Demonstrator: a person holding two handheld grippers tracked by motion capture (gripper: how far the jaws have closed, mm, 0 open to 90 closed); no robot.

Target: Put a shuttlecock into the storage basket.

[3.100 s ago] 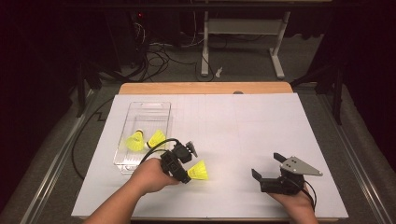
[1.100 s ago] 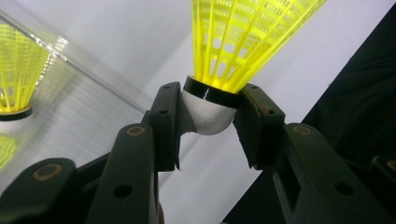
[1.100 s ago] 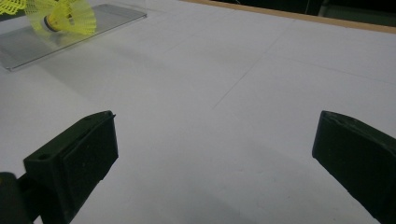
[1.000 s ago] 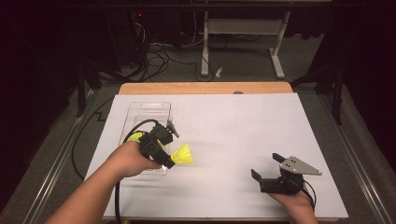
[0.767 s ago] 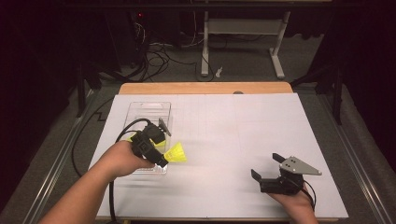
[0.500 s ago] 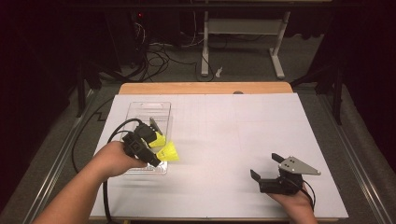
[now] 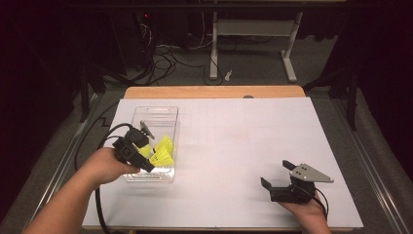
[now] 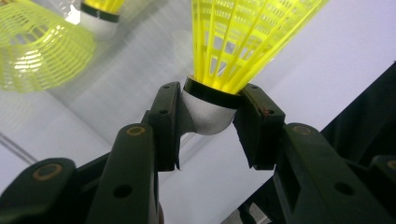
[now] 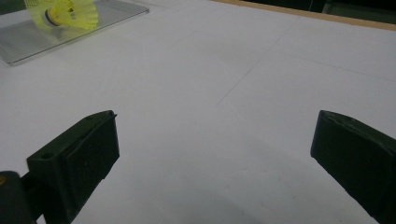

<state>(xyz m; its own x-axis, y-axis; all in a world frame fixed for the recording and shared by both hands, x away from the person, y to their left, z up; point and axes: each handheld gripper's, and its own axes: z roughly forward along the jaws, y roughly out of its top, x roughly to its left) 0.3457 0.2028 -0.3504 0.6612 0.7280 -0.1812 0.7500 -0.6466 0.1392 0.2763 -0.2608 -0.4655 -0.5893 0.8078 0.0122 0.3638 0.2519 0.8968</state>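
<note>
Looking along the left tool (image 8: 208, 128) reveals it clenching a yellow shuttlecock's (image 8: 243, 42) white cork; right tool (image 9: 210, 158) released

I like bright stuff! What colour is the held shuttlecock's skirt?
Yellow plastic mesh skirt, clearest in left gripper view.

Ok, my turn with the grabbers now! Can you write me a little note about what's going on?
Left gripper: shut on a yellow shuttlecock, gripped by its white cork, over the clear tray.
Right gripper: open, holding nothing, resting on the white table at the near right.
Other shuttlecocks: already lying in the tray.
Done: those are in.
Left: probably lower the held one into the tray and let go.
</note>
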